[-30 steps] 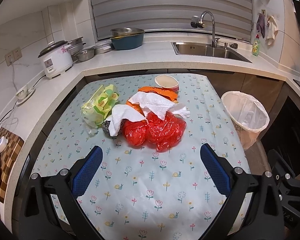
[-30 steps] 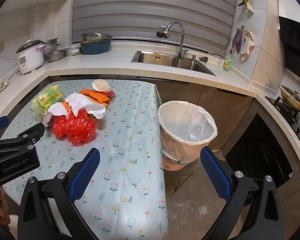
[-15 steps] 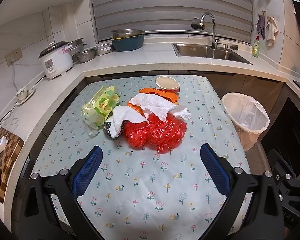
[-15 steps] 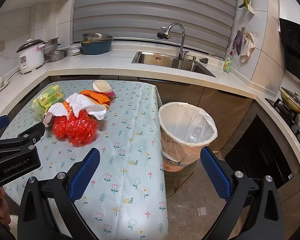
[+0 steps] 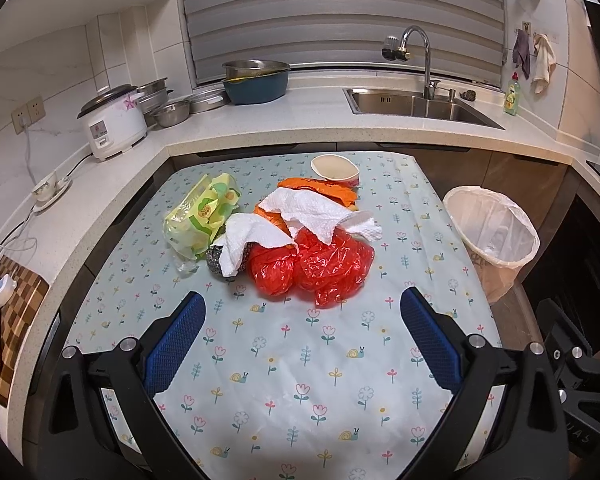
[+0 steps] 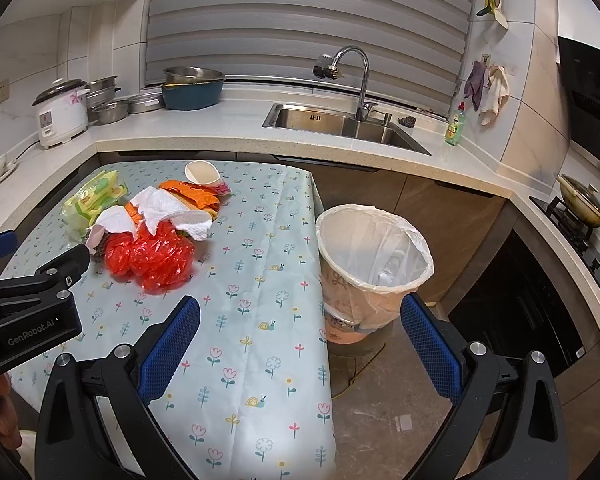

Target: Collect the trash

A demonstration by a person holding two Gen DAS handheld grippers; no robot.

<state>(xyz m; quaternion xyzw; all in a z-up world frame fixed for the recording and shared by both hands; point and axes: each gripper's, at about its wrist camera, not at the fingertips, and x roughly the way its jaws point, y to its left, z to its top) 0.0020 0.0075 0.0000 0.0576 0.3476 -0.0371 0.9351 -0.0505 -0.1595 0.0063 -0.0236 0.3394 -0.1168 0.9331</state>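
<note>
A heap of trash lies mid-table: a red plastic bag [image 5: 316, 264] [image 6: 152, 256], white paper towels [image 5: 316, 212] [image 6: 164, 210], an orange wrapper [image 5: 324, 188], a green wipes pack [image 5: 200, 216] [image 6: 96, 200], a dark scrubber [image 5: 214, 260] and a paper cup [image 5: 336, 168] [image 6: 202, 174]. A lined trash bin [image 5: 492, 236] [image 6: 374, 256] stands on the floor right of the table. My left gripper [image 5: 300, 328] is open and empty, just short of the red bag. My right gripper [image 6: 300, 332] is open and empty, over the table's right edge near the bin.
The table carries a flowered cloth [image 5: 300, 380]. Behind it runs a counter with a rice cooker [image 5: 112, 120], metal bowls, a blue basin [image 5: 256, 84] and a sink [image 5: 416, 104]. A stove with a pan [image 6: 584, 204] is at far right.
Both grippers have drawn slightly back and up from the table; the trash and bin appear a little farther. Nothing has been picked up.
</note>
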